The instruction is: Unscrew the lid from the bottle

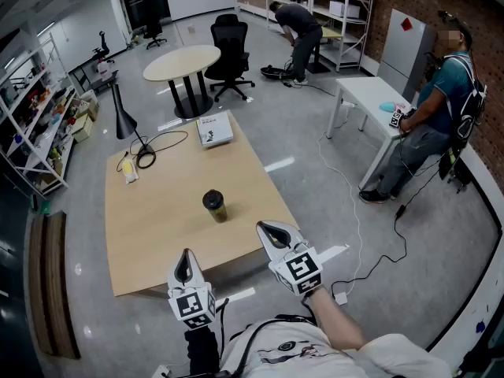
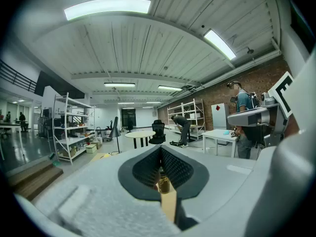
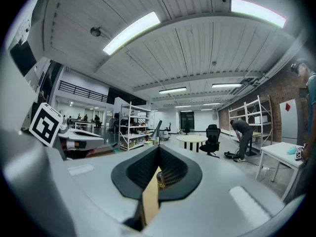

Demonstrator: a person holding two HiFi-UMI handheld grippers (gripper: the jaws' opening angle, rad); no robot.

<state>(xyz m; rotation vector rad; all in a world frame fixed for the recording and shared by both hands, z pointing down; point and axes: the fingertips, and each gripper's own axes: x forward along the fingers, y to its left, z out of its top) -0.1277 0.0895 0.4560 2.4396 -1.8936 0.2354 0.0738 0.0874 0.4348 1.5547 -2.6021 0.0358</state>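
A small bottle (image 1: 215, 206) with a black lid stands upright near the middle of the wooden table (image 1: 157, 227). My left gripper (image 1: 185, 264) hovers at the table's near edge, shut and empty. Over the near right corner my right gripper (image 1: 270, 231) is also shut, with nothing between its pads. Both point toward the bottle, which is a short way beyond them. In the left gripper view the bottle (image 2: 163, 184) peeks through the slit between the closed jaws. The right gripper view gives the same glimpse of the bottle (image 3: 161, 179).
A black desk lamp (image 1: 122, 116) with a coiled cable stands at the table's far left, next to a yellow object (image 1: 129, 171). A book (image 1: 214, 129) lies at the far edge. Beyond are a round table (image 1: 182, 63), an office chair, shelves and two people.
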